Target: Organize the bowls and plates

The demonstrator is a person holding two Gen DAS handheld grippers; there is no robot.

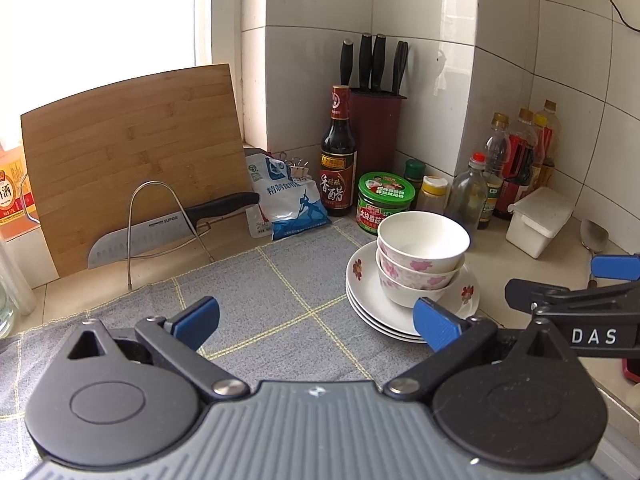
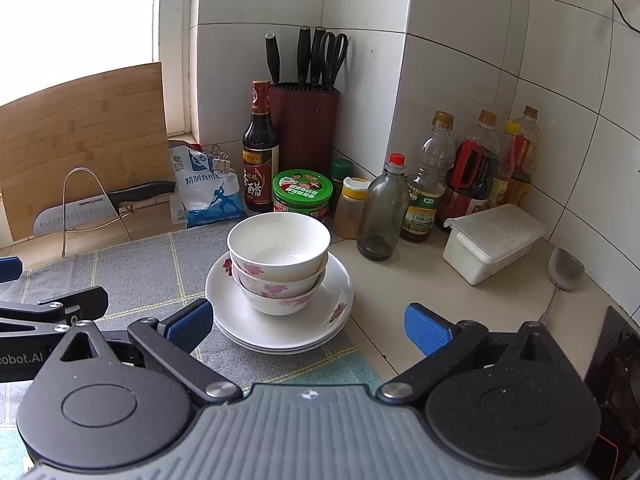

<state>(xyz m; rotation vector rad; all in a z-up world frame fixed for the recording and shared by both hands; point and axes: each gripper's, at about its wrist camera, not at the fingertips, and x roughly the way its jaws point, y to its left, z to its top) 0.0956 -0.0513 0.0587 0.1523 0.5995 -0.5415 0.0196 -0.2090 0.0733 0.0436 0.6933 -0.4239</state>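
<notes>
Three white bowls with pink flowers (image 1: 422, 256) (image 2: 279, 258) are nested upright on a stack of three white flowered plates (image 1: 360, 300) (image 2: 236, 312) at the right edge of the grey checked cloth. My left gripper (image 1: 316, 322) is open over the cloth, left of and in front of the stack, with nothing between its blue pads. My right gripper (image 2: 308, 326) is open too, held just in front of the stack, with the plates' near rim seen between its fingertips. Each gripper shows at the edge of the other's view.
Behind the stack stand a green-lidded jar (image 2: 302, 192), a vinegar bottle (image 2: 260, 148), a knife block (image 2: 304, 124) and several oil and sauce bottles (image 2: 448, 184). A white lidded box (image 2: 494, 242) and spoon (image 2: 564, 276) lie right. A cutting board (image 1: 132, 160), a knife in a wire rack (image 1: 160, 228) and a salt bag (image 1: 288, 200) are left.
</notes>
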